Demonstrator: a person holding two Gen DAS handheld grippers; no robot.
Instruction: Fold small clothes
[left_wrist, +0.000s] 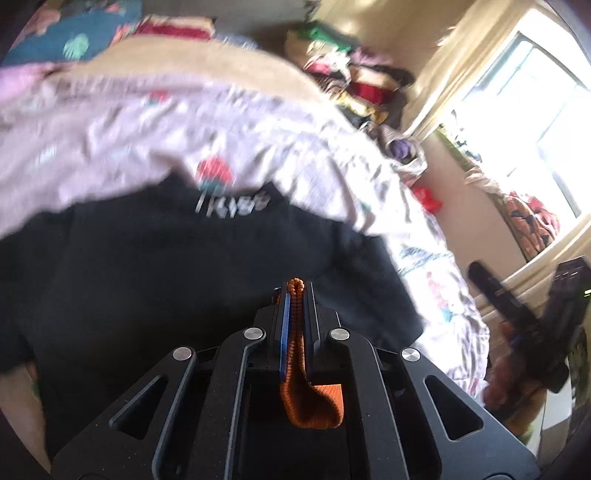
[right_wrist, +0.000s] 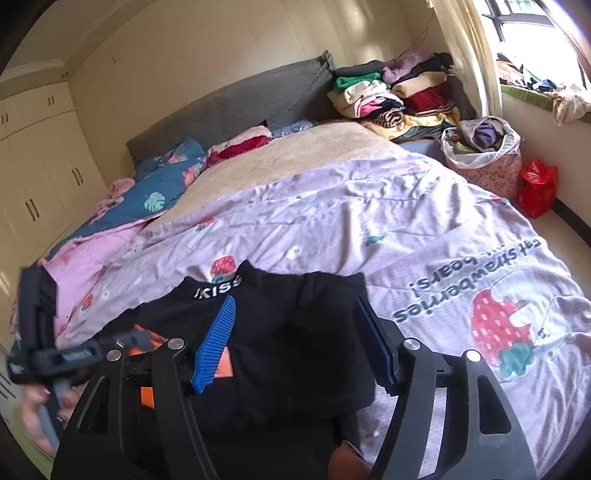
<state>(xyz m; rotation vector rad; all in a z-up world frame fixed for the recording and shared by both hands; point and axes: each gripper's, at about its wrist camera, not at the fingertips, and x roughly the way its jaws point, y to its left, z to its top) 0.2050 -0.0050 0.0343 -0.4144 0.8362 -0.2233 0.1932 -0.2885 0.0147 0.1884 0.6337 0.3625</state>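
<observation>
1. the left gripper (left_wrist: 295, 291) is clamped tight on a strip of orange knit fabric (left_wrist: 295, 325), which runs up between the closed pads and hangs out in a loop toward the camera at 6 o'clock. whether this orange piece is part of the black garment or a separate item i cannot tell.

2. the right gripper (right_wrist: 295, 339) stands wide, its blue pads (right_wrist: 216, 345) well apart and pressing on nothing. the black garment (right_wrist: 295, 332) lies in the gap and beneath it, so this gripper sits directly over the cloth.

3. the relation that matters: from the right gripper the garment spreads toward 12 o'clock, its band lettered "kiss" (right_wrist: 218, 287) at the far edge near 11 o'clock. its long axis seems to run roughly 9 to 3 across the view. the left gripper (right_wrist: 74, 354) shows at 9 o'clock, blurred, at the garment's left edge beside orange patches.

4. the near hem is cut off below both views, and the garment's type is hard to make out under its folds.

5. farther out lies the pink strawberry quilt (right_wrist: 369, 206) it rests on; the left view is smeared by blur. at 1 o'clock stands a pile of folded clothes (right_wrist: 399, 96).
</observation>
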